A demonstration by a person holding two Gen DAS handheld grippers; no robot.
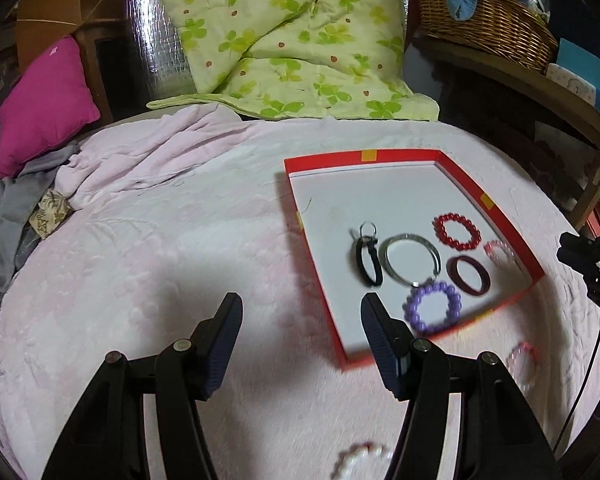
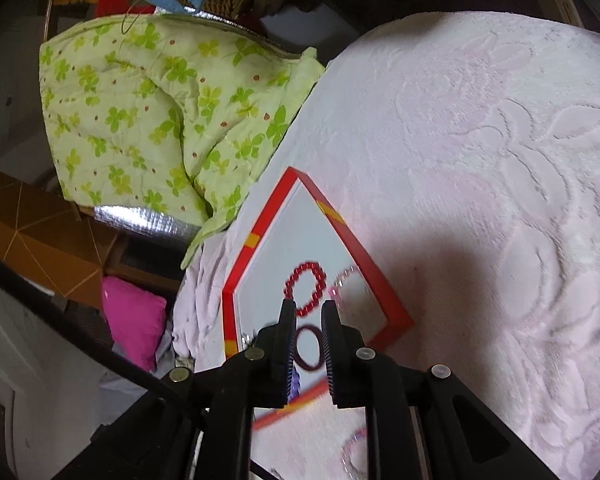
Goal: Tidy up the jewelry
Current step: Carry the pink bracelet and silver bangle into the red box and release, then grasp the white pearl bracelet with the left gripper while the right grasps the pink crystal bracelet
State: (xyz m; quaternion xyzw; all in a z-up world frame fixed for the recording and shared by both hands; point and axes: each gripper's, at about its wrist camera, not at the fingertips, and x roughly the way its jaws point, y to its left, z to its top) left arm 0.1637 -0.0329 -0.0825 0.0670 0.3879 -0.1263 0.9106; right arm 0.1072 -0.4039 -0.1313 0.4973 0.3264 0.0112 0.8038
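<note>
A red-rimmed box lid (image 1: 496,210) with a white floor lies on the pink blanket. In it lie a black band with a ring (image 1: 367,260), a silver bangle (image 1: 409,258), a red bead bracelet (image 1: 457,231), a dark maroon bangle (image 1: 468,275), a purple bead bracelet (image 1: 433,306) and a clear pink one (image 1: 500,252). Outside lie a pink bracelet (image 1: 522,364) and a white bead bracelet (image 1: 360,460). My left gripper (image 1: 302,320) is open and empty, left of the lid. My right gripper (image 2: 308,312) hovers over the lid (image 2: 380,280), jaws a narrow gap apart, empty.
A green clover quilt (image 1: 292,36) lies behind the bed, a magenta pillow (image 1: 44,104) at the left, a wicker basket (image 1: 484,16) on a shelf at the right. The pink blanket (image 1: 160,240) spreads wide to the left of the lid.
</note>
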